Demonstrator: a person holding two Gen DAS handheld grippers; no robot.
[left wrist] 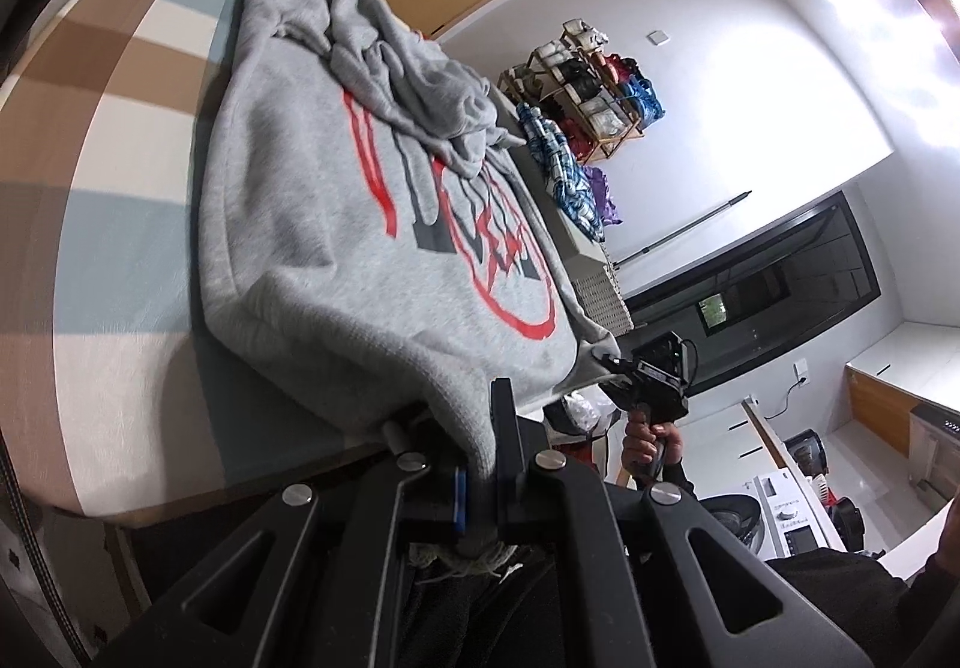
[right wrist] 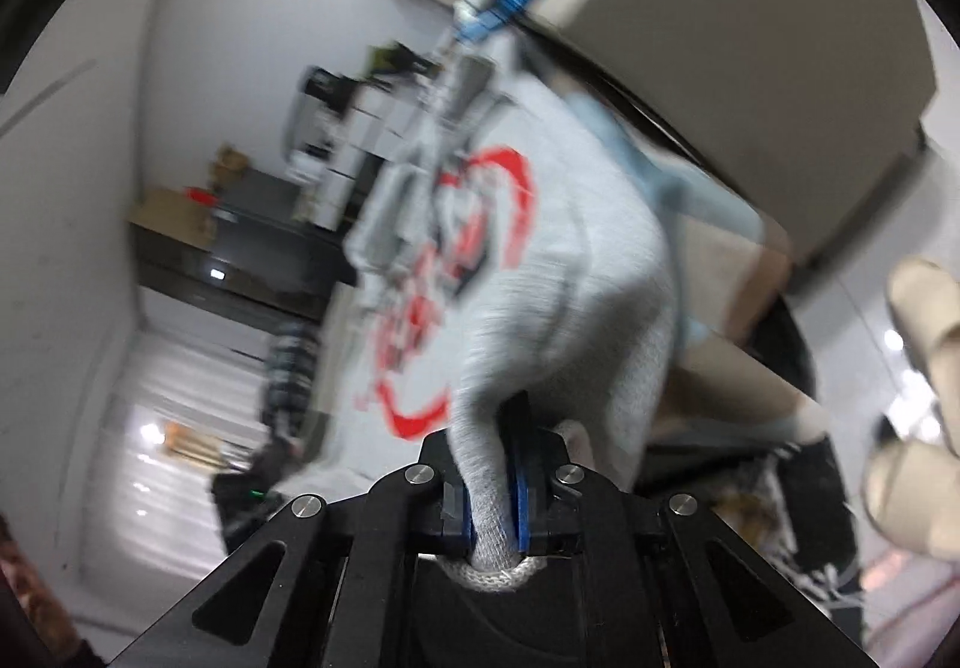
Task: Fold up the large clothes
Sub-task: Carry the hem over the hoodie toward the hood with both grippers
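A grey sweatshirt (left wrist: 336, 224) with a red and dark print lies spread over the striped table cover (left wrist: 120, 140), its sleeves bunched at the far end. My left gripper (left wrist: 459, 434) is shut on the near hem corner, and grey fabric runs between its blue pads. In the left wrist view my right gripper (left wrist: 618, 365), carried by a hand (left wrist: 651, 443), pinches the other hem corner at the table's edge. The right wrist view is blurred. There my right gripper (right wrist: 489, 434) is shut on a bunched fold of the sweatshirt (right wrist: 540, 260), which rises from the jaws.
A blue and white patterned cloth (left wrist: 567, 176) lies beyond the sweatshirt. A wooden rack of bags (left wrist: 600, 92) stands against the white wall. A woven basket (left wrist: 600, 296) sits by the table's edge and a white appliance (left wrist: 786, 512) stands lower right.
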